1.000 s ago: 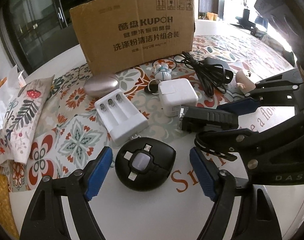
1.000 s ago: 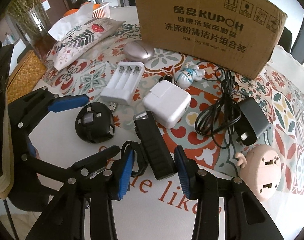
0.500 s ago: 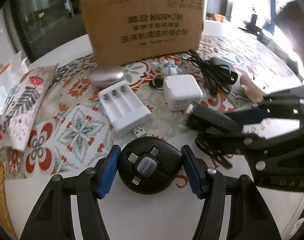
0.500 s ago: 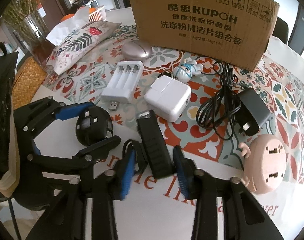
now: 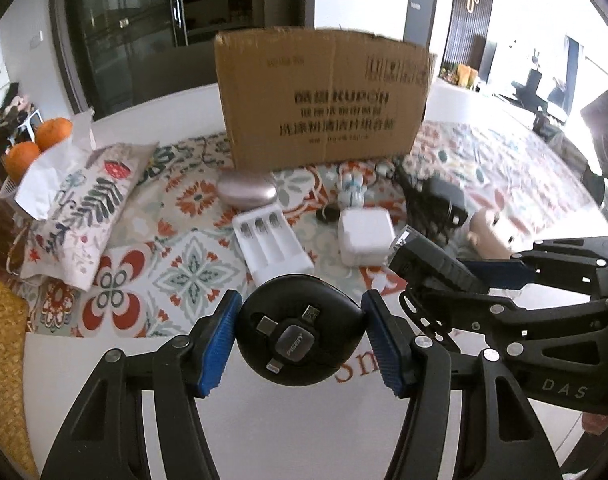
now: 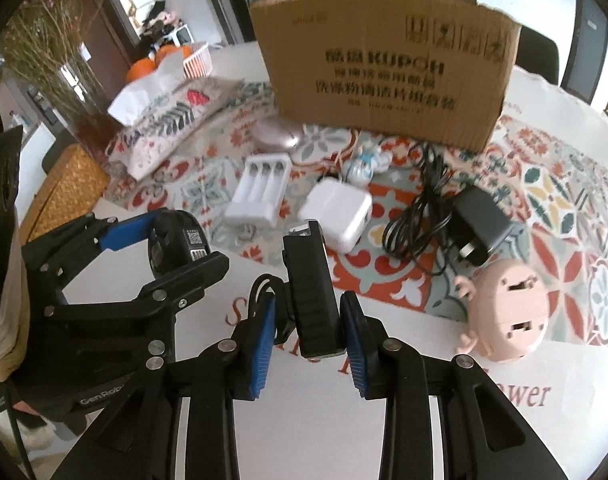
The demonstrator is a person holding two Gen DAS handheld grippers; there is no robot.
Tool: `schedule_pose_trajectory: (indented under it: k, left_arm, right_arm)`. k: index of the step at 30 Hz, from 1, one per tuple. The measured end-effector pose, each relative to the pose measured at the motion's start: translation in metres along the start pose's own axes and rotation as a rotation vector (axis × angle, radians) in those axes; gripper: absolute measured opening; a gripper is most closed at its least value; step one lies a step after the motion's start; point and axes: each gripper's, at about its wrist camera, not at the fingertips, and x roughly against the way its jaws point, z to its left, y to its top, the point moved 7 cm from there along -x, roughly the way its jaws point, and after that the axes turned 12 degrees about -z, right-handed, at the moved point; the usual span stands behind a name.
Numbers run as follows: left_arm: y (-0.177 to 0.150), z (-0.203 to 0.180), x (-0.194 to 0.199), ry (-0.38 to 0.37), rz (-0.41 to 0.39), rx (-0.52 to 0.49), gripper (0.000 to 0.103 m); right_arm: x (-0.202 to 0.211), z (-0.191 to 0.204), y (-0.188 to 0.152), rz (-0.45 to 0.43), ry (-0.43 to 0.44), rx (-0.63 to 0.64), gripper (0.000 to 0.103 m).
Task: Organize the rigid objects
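Note:
My left gripper is shut on a round black cable reel and holds it above the table; it also shows in the right wrist view. My right gripper is shut on a black rectangular flashlight with a wrist strap, lifted off the table; it also shows in the left wrist view. A cardboard box stands at the back of the patterned mat, also seen in the right wrist view.
On the mat lie a white battery charger, a white power adapter, a black plug with cable, a pink round socket, a small figurine and a silver oval case. A floral pouch lies at the left.
Both grippers have closed on their objects and lifted them off the table: the left on the cable reel, the right on the flashlight. Both views now look more level toward the box.

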Motion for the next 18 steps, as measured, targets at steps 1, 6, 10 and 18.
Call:
schedule_pose_trajectory:
  k: [1,6,10,18]
  left_arm:
    - [0.004,0.000,0.002,0.003,-0.010,0.000,0.061]
    - [0.030,0.001,0.017,0.037,-0.057,0.018,0.061]
    - [0.052,0.002,0.027,0.050,-0.100,0.036,0.061]
    - [0.102,0.001,0.040,0.069,-0.185,0.043,0.061]
  right_arm:
    - [0.004,0.000,0.004,-0.011,0.000,0.000,0.033]
    - [0.024,-0.004,0.025,-0.081,-0.027,-0.013,0.033]
    - [0.041,-0.008,0.047,-0.155,-0.045,-0.037,0.033]
    - [0.070,-0.015,0.089,-0.280,-0.080,-0.047,0.031]
